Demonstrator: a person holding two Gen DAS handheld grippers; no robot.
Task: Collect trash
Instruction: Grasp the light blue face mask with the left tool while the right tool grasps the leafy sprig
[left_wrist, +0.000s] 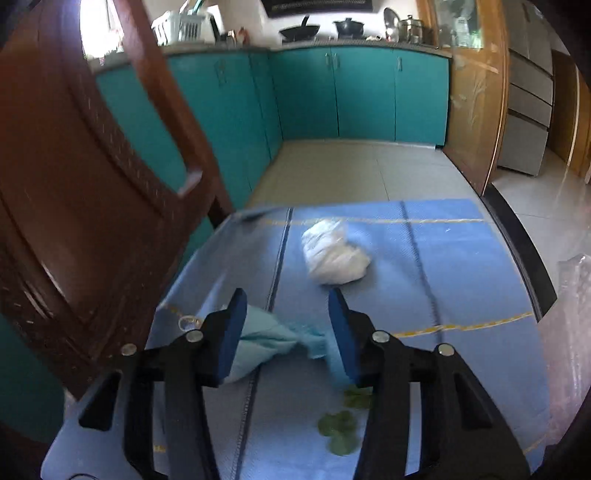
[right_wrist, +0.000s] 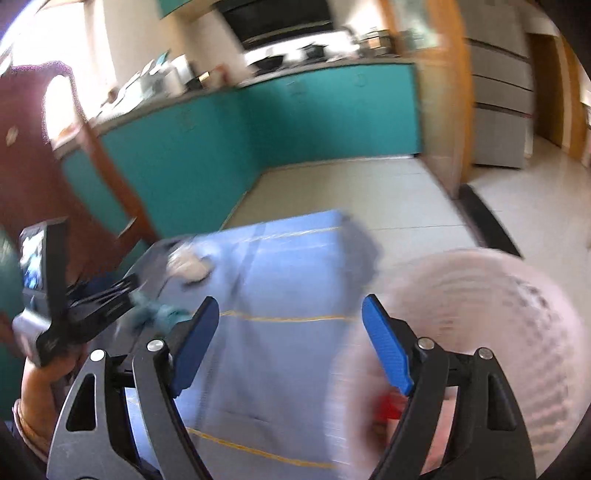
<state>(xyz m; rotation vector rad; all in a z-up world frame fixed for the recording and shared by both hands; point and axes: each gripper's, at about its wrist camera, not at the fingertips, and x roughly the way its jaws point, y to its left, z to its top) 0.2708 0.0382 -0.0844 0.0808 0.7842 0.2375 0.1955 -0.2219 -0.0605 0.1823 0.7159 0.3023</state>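
Note:
A crumpled light-blue wrapper (left_wrist: 269, 339) lies on the blue tablecloth (left_wrist: 443, 258), between the pads of my open left gripper (left_wrist: 286, 325). A crumpled white plastic bag (left_wrist: 332, 254) lies farther ahead. Green scraps (left_wrist: 340, 428) lie under the right finger. In the blurred right wrist view, my right gripper (right_wrist: 288, 339) is open and empty above the cloth (right_wrist: 280, 280). The left gripper (right_wrist: 92, 295) shows at the left by the light-blue wrapper (right_wrist: 159, 314). The white bag (right_wrist: 188, 266) lies beyond. A translucent pink bag (right_wrist: 480, 332) stands at the right with something red (right_wrist: 388, 406) inside.
A brown wooden chair (left_wrist: 92, 184) stands close at the table's left edge. Teal kitchen cabinets (left_wrist: 332, 92) run along the far side beyond tiled floor. The pink bag's edge (left_wrist: 569, 314) shows at the table's right side.

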